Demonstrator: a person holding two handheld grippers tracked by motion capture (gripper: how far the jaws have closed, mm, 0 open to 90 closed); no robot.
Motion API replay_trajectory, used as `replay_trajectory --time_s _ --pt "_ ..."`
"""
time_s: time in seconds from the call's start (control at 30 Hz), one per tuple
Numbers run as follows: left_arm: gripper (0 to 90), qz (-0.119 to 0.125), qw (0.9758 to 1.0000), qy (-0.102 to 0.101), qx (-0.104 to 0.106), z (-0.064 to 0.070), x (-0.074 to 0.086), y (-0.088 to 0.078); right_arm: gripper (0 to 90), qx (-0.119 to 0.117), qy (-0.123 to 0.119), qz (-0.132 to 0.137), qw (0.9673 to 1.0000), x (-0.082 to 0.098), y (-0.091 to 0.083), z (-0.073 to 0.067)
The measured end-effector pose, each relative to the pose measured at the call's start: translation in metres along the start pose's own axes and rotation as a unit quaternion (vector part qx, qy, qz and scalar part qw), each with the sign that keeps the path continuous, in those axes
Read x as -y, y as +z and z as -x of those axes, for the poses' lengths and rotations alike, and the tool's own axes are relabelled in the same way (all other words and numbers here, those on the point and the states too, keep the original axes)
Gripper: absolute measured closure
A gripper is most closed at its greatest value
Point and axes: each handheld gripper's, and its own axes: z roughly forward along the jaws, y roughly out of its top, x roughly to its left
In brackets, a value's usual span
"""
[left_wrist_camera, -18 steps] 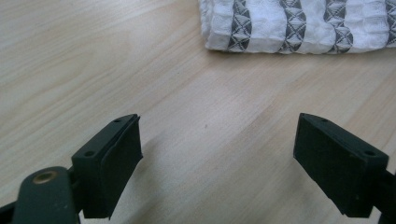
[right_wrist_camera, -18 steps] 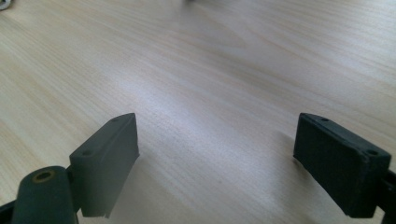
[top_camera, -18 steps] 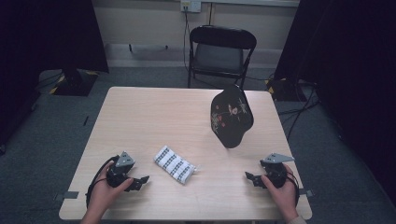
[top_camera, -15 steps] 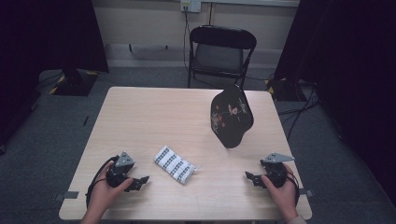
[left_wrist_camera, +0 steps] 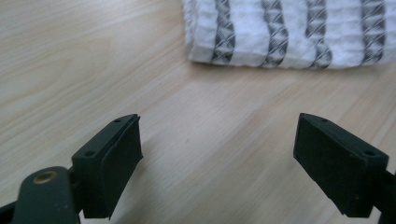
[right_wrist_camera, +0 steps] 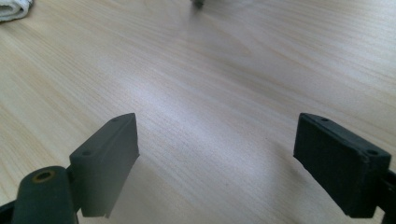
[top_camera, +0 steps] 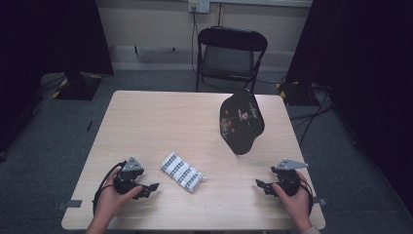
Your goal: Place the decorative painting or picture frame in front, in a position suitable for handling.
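Towel [top_camera: 182, 172] lies folded and untouched on the table [top_camera: 160, 117], just right of the left gripper [top_camera: 148, 187], its jaws spread and empty. Right gripper [top_camera: 259, 185], also spread, waits well right of the towel. Work appears not yet begun.

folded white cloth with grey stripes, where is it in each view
High view: the folded white cloth with grey stripes lies front-centre on the light wooden table, nearer the left gripper.
Left gripper view: along the top edge, ahead of the open jaws.
Right gripper view: a white corner at top left.
Shared landmark: the table's wood grain.
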Motion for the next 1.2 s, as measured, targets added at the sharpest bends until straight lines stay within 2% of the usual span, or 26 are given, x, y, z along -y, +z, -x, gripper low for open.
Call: replay_trajectory --time_s 0.37,0.47,0.6,0.7,0.8,0.9,1.0,1.07,1.1,1.2 --pt "17.1 0.019 0.9997 0.002 0.017 0.01 -0.018 0.004 14.1 0.0 0.001 0.011 0.9999 -0.005 -0.003 -0.003" --pt "23.1 0.019 0.9994 0.014 0.024 0.017 -0.025 0.007 14.1 0.0 0.0 0.013 0.9999 -0.006 -0.003 -0.004" --pt "26.1 0.0 0.9989 0.037 0.029 0.03 -0.033 0.017 14.1 0.0 -0.002 0.011 0.9999 -0.007 -0.002 -0.004" --pt "29.4 -0.002 0.9975 0.065 0.029 0.038 -0.042 0.026 14.1 0.0 -0.002 0.012 0.9999 -0.007 -0.003 -0.003" --pt "33.1 0.006 0.9973 0.061 0.041 0.044 -0.051 0.036 14.1 0.002 0.0 0.014 0.9999 -0.008 -0.003 -0.003" --pt "33.2 0.003 0.9974 0.067 0.028 0.049 -0.058 0.047 14.2 0.001 0.0 0.016 0.9999 -0.008 -0.003 -0.002" --pt "31.5 0.005 0.9979 0.061 0.02 0.051 -0.061 0.056 14.2 -0.002 -0.002 0.012 0.9999 -0.007 -0.002 -0.003" --pt "31.1 -0.007 0.9979 0.06 0.023 0.052 -0.059 0.062 14.2 -0.003 -0.004 0.009 0.9999 -0.008 -0.002 -0.002" --pt "30.9 -0.016 0.9974 0.068 0.017 0.052 -0.058 0.063 14.2 -0.003 -0.005 0.008 0.9999 -0.008 -0.002 -0.002" --pt "30.8 -0.013 0.9972 0.073 0.015 0.051 -0.054 0.064 14.2 -0.004 -0.003 0.009 0.9999 -0.008 -0.003 0.0"
